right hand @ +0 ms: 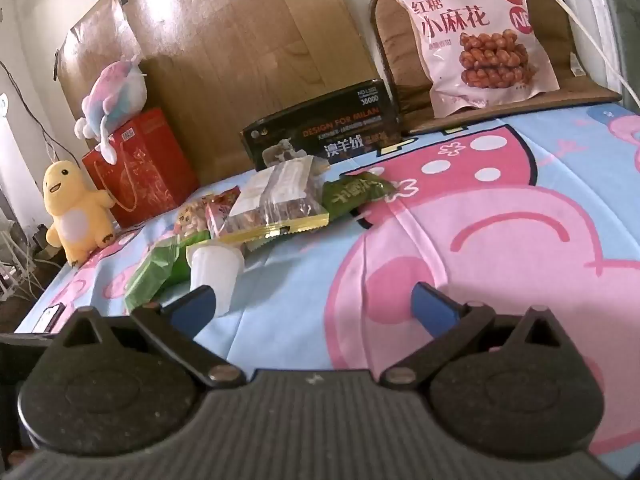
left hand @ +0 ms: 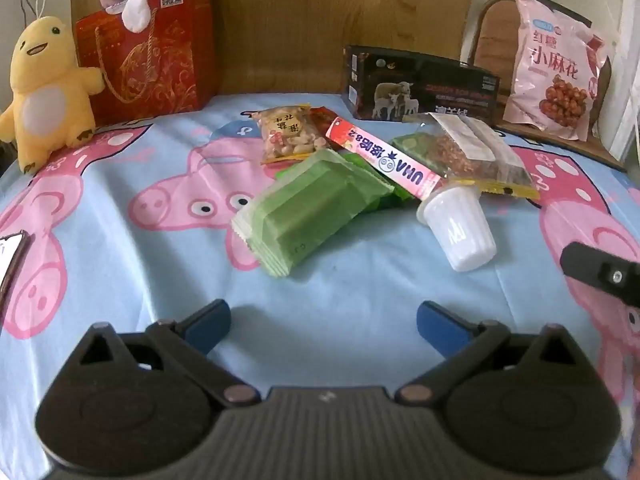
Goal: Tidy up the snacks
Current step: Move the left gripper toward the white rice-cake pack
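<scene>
- Left wrist view shows your left gripper with its fingers spread wide and nothing between them, poised over bare sheet short of the snack pile.
- Your right gripper is equally wide and empty; the white jelly cup lies just beyond its left finger, not touching as far as the view shows.
- The snacks sit heaped mid-bed on the cartoon-pig sheet, well clear of its edges: a green wrapped cake nearest you, the jelly cup on its side to its right, a pink candy stick lying across the heap, a peanut packet behind, and a clear bag of reddish bits with a yellow seal strip.
- Expect the cake to be light, soft and crushable under slick film; take it across its short width, gently.
- The cup looks thin, stiff and likely to roll; close across its ribbed wall, not the rim.
- The candy stick seems firm and is on top, so it probably should come off first.
- The clear bag is floppy; pinch the sealed strip.
- Behind stand a black box, a red gift bag, a yellow plush toy and a big pink snack bag on a chair; none blocks your reach.
- Overlapping wrappers are the real obstacle.
</scene>
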Motion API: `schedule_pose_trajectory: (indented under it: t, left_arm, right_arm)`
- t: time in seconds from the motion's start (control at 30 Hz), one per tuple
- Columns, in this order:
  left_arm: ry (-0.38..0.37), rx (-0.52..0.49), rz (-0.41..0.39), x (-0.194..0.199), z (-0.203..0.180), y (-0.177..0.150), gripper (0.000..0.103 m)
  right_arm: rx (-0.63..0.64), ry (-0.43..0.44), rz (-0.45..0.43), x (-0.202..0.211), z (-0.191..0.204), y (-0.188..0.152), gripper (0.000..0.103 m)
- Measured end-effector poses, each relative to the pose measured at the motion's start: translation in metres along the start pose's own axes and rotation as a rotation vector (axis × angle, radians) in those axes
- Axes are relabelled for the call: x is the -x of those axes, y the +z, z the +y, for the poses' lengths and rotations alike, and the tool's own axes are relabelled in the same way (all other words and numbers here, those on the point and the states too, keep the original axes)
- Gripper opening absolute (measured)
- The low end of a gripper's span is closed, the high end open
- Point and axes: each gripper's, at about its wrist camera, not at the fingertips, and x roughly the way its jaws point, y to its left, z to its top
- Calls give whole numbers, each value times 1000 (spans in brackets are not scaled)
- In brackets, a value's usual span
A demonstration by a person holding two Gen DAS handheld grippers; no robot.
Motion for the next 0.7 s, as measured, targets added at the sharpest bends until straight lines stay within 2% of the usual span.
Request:
schedule_pose_trajectory:
  t: [0.17,0.33,0.43,0.5,0.6,0.7]
  left_arm:
    - [-9,-46,-51,1,-4,-7,103]
    - [-93,-76,-88,15,13,-19,103]
    - [-168,-21,-81,23,29,-16,103]
    - [-198,20,-122,31,41,-13,103]
    - [-179,39,-171,39,49,-4,103]
    - [-194,41,-175,40,52,10,103]
  right_arm:
    - [-43,35,-12,2,-3,0,103]
    - [14,36,-13,5,-2,8,103]
    - [98,46,-35,-1,3,23,99]
    - [126,58,-40,-10,9,36,99]
    - [172,65,-38,-30,21,50,99]
    - [233,62,2,-59,34,56,99]
